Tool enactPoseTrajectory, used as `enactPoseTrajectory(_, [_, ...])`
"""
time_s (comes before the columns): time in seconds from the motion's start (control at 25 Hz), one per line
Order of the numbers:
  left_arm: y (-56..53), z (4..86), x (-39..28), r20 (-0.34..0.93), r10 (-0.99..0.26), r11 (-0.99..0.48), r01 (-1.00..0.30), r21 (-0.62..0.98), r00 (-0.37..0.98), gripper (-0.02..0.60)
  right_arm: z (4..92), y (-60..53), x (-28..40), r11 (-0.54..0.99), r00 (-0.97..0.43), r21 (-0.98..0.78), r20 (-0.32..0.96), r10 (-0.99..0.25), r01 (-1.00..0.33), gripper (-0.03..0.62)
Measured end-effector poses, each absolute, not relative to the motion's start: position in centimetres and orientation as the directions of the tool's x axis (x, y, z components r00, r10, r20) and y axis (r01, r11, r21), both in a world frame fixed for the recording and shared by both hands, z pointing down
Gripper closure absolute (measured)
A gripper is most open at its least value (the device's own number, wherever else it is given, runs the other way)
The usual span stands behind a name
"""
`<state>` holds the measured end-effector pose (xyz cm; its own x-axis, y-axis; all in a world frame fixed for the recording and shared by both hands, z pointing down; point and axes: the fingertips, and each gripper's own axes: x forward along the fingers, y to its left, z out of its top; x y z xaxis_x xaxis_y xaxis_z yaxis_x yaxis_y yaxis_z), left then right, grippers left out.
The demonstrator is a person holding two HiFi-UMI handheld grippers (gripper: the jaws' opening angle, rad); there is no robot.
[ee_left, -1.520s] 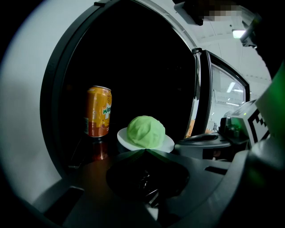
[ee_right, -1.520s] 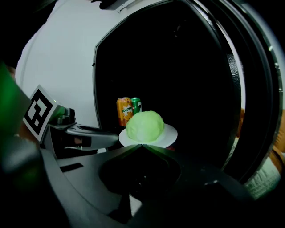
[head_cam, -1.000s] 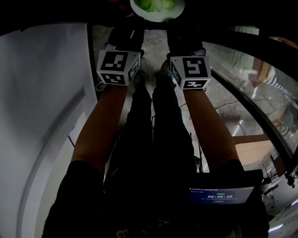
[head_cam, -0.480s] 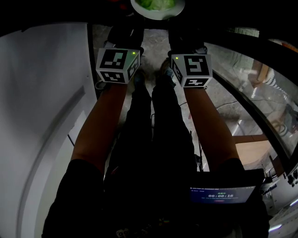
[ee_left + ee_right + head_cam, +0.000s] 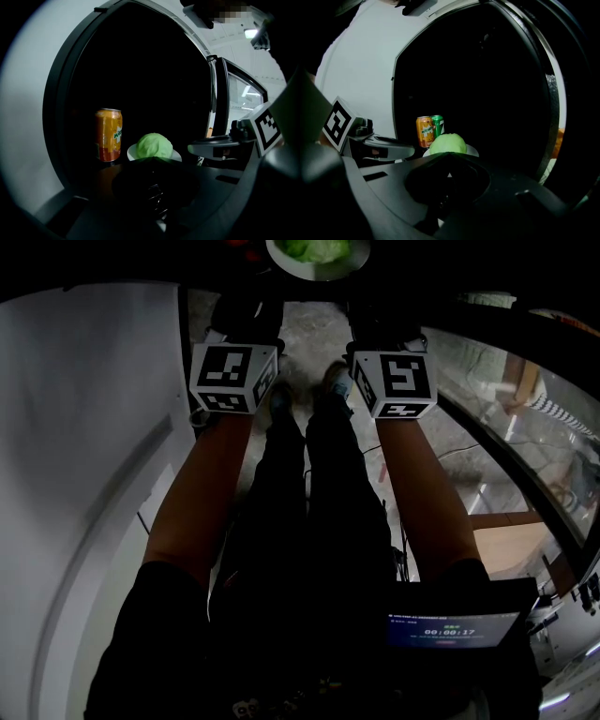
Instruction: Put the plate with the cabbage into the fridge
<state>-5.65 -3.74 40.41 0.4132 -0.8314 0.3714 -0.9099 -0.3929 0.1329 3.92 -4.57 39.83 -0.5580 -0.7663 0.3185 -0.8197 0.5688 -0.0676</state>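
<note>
A white plate (image 5: 319, 274) with a green cabbage (image 5: 317, 248) is at the top edge of the head view, inside the dark fridge. My left gripper (image 5: 258, 298) reaches its left rim and my right gripper (image 5: 364, 302) its right rim. In the left gripper view the dark jaws (image 5: 152, 161) meet in a point right under the cabbage (image 5: 154, 145) and the plate's rim (image 5: 132, 152). The right gripper view shows the same: jaws (image 5: 447, 155) closed under the cabbage (image 5: 447, 143). Where they touch the rim is hidden.
An orange can (image 5: 108, 135) stands on the fridge shelf left of the plate, with a green can (image 5: 438, 125) behind it. A white panel (image 5: 84, 427) flanks the opening on the left, a glass door (image 5: 226, 103) on the right. The person's legs (image 5: 300, 521) are below.
The two marker cubes have drifted slightly apart, the right one more. The plate has edged a little further up and away in the head view.
</note>
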Motion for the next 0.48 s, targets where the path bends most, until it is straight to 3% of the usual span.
enactPoseTrajectory(0.48, [-3.4, 36.4, -5.4, 0.291, -0.852, -0.420, -0.900, 0.115, 0.435, 0.577, 37.2, -3.9, 3.6, 0.562, -0.553, -0.057, 0.286, -0.782, -0.825, 0.589])
